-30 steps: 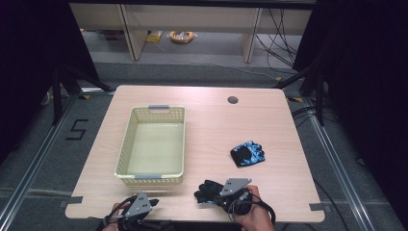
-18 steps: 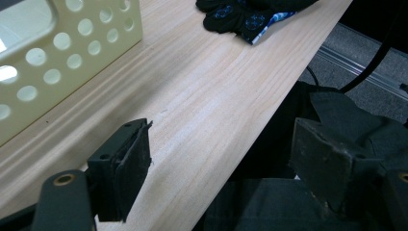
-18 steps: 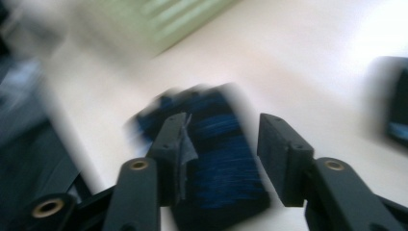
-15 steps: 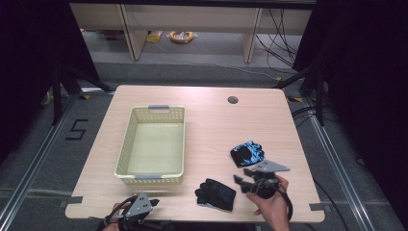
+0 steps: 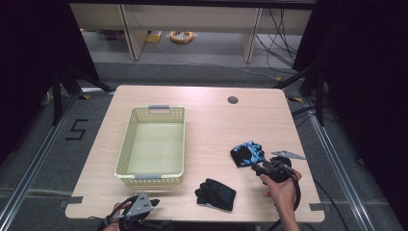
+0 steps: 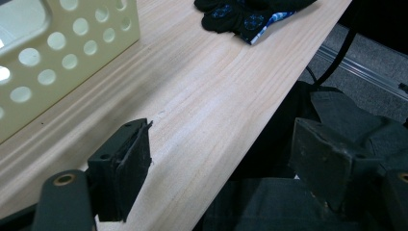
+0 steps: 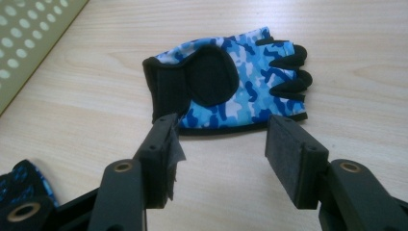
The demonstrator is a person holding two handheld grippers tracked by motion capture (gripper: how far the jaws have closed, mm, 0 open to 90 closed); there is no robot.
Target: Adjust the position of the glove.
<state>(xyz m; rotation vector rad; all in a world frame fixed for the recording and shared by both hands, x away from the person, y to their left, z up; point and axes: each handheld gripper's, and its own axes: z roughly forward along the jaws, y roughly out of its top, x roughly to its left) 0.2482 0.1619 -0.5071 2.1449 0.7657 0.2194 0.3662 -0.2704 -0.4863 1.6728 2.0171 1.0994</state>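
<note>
A blue camouflage fingerless glove [image 5: 247, 153] [image 7: 231, 84] lies flat on the right half of the wooden table. My right gripper [image 5: 256, 167] [image 7: 221, 132] sits just in front of its near edge. Its jaws have just been opening and stand open with nothing between them. A black glove with blue dots [image 5: 215, 193] [image 7: 19, 185] lies by the front edge, to the left of that gripper. My left gripper [image 5: 154, 203] [image 6: 219, 139] rests at the table's front left edge, open and empty, pointing along the edge toward the gloves [image 6: 240, 14].
A cream perforated basket [image 5: 124, 154] [image 6: 72, 43] [image 7: 29, 33] stands empty on the left half of the table. A round cable hole [image 5: 233, 100] is at the back. Dark curtains and metal floor rails flank the table.
My right gripper has left the black glove lying near the front edge, has moved right and away to the blue glove, and has opened. The left gripper has stayed put.
</note>
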